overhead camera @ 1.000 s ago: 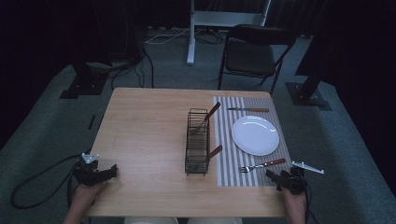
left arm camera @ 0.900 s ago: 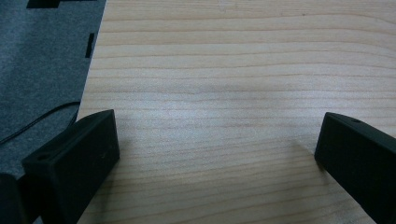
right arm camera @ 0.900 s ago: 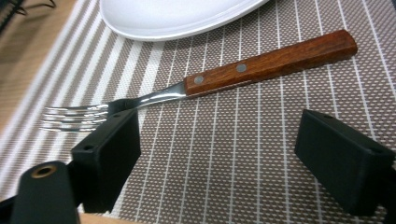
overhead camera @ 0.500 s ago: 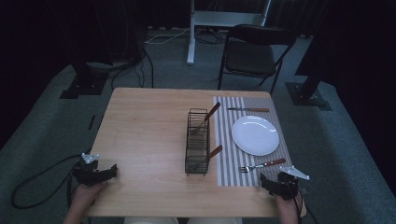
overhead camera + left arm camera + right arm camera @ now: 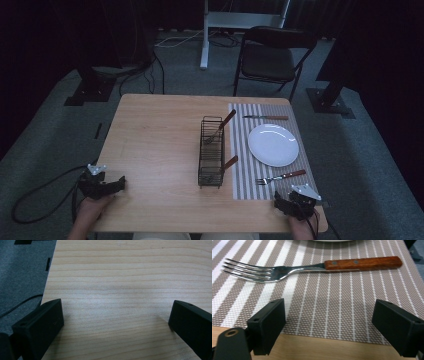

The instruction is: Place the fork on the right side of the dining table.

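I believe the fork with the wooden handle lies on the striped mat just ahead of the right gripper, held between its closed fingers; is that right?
Not quite. The fork does lie on the mat ahead of the right gripper, but the fingers stand wide open with nothing between them, short of the fork. The right gripper view shows this.

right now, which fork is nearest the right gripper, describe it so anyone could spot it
Find the striped placemat on the table's right side, then the white plate. The fork lies flat just below the plate. Unlike the wooden-handled utensils standing in the wire rack, it lies loose on the mat.
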The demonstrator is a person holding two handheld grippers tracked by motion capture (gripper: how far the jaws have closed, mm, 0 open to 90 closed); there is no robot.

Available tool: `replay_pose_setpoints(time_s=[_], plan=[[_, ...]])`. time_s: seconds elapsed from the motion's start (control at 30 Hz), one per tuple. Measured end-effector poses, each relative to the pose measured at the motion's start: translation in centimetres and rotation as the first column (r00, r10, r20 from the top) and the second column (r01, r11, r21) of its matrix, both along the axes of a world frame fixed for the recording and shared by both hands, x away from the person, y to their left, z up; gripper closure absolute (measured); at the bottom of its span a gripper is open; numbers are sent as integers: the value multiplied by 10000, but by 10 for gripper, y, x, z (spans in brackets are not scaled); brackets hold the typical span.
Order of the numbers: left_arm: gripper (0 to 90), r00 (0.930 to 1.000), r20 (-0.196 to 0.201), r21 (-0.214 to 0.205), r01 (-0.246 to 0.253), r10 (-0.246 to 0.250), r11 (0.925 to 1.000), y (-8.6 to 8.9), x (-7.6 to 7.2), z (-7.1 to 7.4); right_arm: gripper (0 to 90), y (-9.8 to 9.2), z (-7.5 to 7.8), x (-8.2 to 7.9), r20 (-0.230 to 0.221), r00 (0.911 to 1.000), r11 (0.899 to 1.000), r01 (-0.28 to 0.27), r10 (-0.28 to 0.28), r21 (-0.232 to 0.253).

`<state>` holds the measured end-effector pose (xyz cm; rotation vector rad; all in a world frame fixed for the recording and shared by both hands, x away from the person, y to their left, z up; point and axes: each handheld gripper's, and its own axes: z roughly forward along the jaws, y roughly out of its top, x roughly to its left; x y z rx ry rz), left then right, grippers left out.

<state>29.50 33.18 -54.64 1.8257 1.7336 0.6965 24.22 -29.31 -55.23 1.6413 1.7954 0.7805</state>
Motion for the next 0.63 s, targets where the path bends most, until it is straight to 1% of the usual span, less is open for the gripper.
replay_pose_setpoints(time_s=[0.07, 0.17, 0.63], plan=[[2, 10000, -3, 2, 1, -1, 10000, 0, 0, 0, 114, -1, -2, -1, 53, 9998, 9995, 209, -210, 251], [2, 10000, -4, -1, 1, -1, 10000, 0, 0, 0, 113, -1, -3, -2, 98, 9992, 9985, 371, -376, 414], [2, 10000, -1, 7, -1, 1, 10000, 0, 0, 0, 114, -1, -3, -1, 73, 9990, 9981, 435, -438, 438]])
